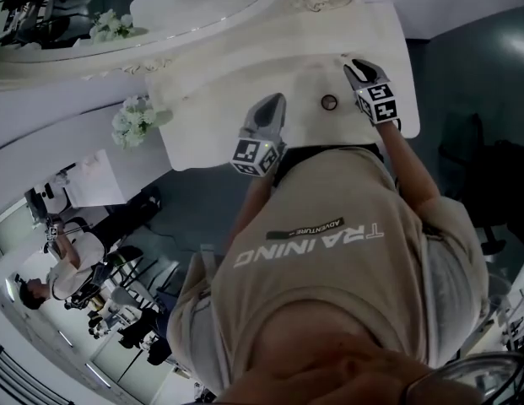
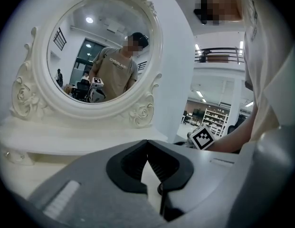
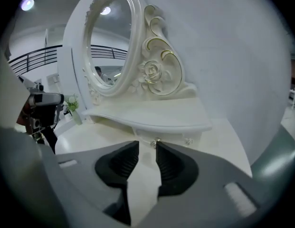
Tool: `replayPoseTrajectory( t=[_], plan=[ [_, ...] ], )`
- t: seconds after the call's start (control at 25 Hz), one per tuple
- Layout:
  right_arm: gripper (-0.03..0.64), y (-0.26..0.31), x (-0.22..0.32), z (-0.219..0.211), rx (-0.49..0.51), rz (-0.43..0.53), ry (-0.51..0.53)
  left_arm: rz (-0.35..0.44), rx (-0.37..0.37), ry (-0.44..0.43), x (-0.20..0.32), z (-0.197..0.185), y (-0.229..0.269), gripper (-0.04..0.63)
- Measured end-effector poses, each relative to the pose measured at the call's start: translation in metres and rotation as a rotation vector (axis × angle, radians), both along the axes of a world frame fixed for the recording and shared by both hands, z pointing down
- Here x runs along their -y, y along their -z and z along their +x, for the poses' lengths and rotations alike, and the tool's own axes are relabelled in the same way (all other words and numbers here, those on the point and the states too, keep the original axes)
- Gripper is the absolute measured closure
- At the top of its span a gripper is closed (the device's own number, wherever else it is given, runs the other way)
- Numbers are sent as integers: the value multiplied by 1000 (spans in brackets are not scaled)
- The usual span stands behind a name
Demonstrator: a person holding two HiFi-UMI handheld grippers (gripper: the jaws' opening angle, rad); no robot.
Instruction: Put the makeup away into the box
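Note:
I am at a white vanity table point(image 1: 202, 66) with an oval mirror point(image 2: 102, 51). A small round dark-centred thing point(image 1: 329, 102) lies on the tabletop between my two grippers. I cannot tell what it is. No box shows in any view. My left gripper point(image 1: 274, 101) hovers over the table's near edge; in the left gripper view its jaws point(image 2: 147, 141) meet at the tips, shut and empty. My right gripper point(image 1: 356, 67) is over the table's right part. In the right gripper view it point(image 3: 147, 145) stands slightly open with nothing between the pads, facing a small drawer knob point(image 3: 155, 140).
A raised white shelf point(image 3: 152, 118) runs under the mirror. White flowers in a vase point(image 1: 131, 123) stand at the table's left end. Other people and desks point(image 1: 76, 260) are on the floor to the left. A white wall point(image 3: 233, 56) rises behind the table.

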State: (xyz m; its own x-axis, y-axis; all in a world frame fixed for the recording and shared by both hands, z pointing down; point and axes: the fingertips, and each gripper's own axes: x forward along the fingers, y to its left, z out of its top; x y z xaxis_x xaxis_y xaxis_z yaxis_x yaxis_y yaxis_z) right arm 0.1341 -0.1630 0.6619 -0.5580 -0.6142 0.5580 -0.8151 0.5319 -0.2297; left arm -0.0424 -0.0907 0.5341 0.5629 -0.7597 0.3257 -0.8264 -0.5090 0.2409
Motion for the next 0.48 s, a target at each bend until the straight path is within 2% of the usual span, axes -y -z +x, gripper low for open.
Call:
replayPoseTrajectory(
  t=[0.12, 0.36, 0.48],
  plan=[
    [453, -15, 13, -10, 1, -47, -77, 18, -4, -7, 6, -16, -1, 588],
    [453, -37, 28, -17, -18, -166, -212, 29, -3, -9, 4, -49, 1, 588],
    [453, -43, 35, -22, -53, -182, -263, 33, -4, 8, 4, -72, -2, 588]
  ],
)
